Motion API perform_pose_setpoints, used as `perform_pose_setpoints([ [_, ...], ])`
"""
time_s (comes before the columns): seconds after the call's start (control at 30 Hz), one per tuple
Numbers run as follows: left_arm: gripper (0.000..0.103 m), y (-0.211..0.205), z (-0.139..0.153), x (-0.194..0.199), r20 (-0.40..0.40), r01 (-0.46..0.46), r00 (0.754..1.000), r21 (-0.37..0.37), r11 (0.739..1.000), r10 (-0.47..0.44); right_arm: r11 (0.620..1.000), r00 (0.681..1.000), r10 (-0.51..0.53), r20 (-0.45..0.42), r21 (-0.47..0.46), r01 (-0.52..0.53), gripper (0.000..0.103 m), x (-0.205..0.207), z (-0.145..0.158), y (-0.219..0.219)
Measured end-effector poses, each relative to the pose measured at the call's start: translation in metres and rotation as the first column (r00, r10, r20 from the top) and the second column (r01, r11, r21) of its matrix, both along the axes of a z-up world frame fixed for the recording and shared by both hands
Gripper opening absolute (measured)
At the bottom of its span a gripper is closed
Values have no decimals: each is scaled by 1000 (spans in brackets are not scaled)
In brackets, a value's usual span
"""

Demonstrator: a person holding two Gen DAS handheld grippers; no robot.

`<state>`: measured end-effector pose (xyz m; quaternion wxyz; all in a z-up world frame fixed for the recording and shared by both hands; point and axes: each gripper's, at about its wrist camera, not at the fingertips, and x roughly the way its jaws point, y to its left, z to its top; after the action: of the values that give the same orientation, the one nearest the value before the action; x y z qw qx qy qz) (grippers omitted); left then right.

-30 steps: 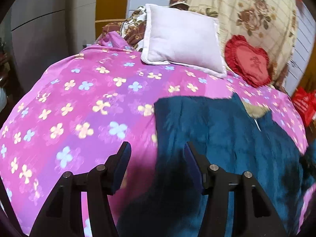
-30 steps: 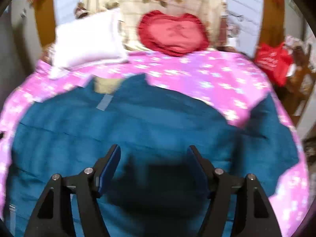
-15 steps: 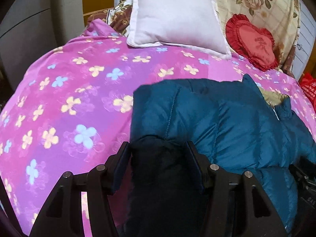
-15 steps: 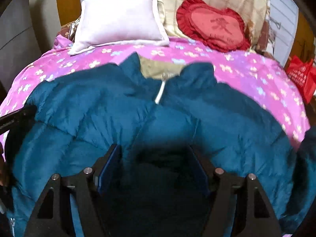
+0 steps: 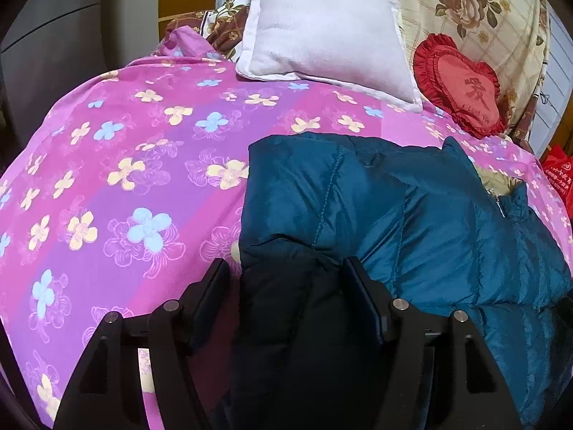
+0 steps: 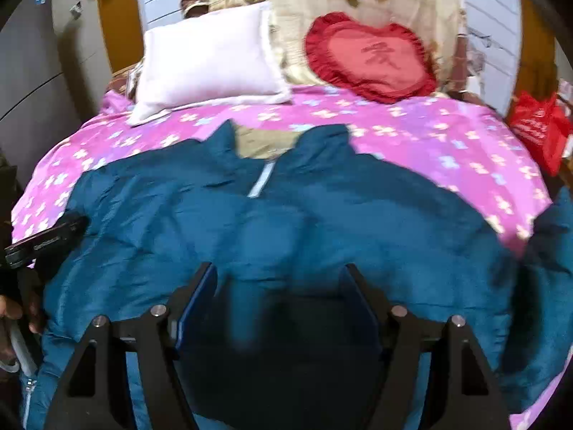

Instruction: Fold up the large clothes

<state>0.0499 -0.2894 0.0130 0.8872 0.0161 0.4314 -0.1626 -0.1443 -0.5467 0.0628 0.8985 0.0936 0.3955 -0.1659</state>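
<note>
1. A teal puffer jacket lies spread, front up and collar toward the pillows, on a pink flowered bedspread; no fold shows.
2. The left gripper, jaws just widened, straddles a dark bunch of jacket hem, its left pad clear.
3. The right gripper, jaws likewise just eased apart, straddles blurred fabric; contact unclear.
4. Every fold appears left to do.

Bare pink bedspread left of jacket, pillow blocking beyond

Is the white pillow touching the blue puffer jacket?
Apart. The left wrist view shows a band of pink floral bedspread between the white pillow and the blue puffer jacket.
</note>
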Motion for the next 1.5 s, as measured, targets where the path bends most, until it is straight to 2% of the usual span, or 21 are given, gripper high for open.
perform_pose_setpoints([
  [0.13,49,-1,0,-1,8,-1,1000,8,1000,1,997,996,-54,-68,-65,50,76,-3,-17,-16],
  [0.27,49,-4,1,-3,25,-4,1000,27,1000,3,998,996,-60,-65,-36,57,78,-2,-34,-21],
  [0.5,50,-3,1,-5,36,-12,999,30,999,11,998,997,-40,-65,-42,38,79,-12,-23,-19],
  [0.67,50,-5,3,-8,53,-17,999,53,998,14,994,998,-59,-23,-88,57,79,-29,-9,-21],
  [0.77,50,-6,3,-8,57,-18,998,61,998,14,991,996,-83,-32,-107,79,79,-34,-8,-26],
  [0.87,50,-6,3,-8,59,-18,998,64,998,14,992,993,-110,-49,-74,106,79,-37,-17,-38],
  [1.03,50,-6,3,-8,60,-18,998,67,998,14,992,991,-127,-52,3,127,85,-39,-34,-50],
  [1.5,54,-5,2,-8,54,-27,998,68,997,23,993,991,-122,-58,-5,122,88,-41,-38,-47],
])
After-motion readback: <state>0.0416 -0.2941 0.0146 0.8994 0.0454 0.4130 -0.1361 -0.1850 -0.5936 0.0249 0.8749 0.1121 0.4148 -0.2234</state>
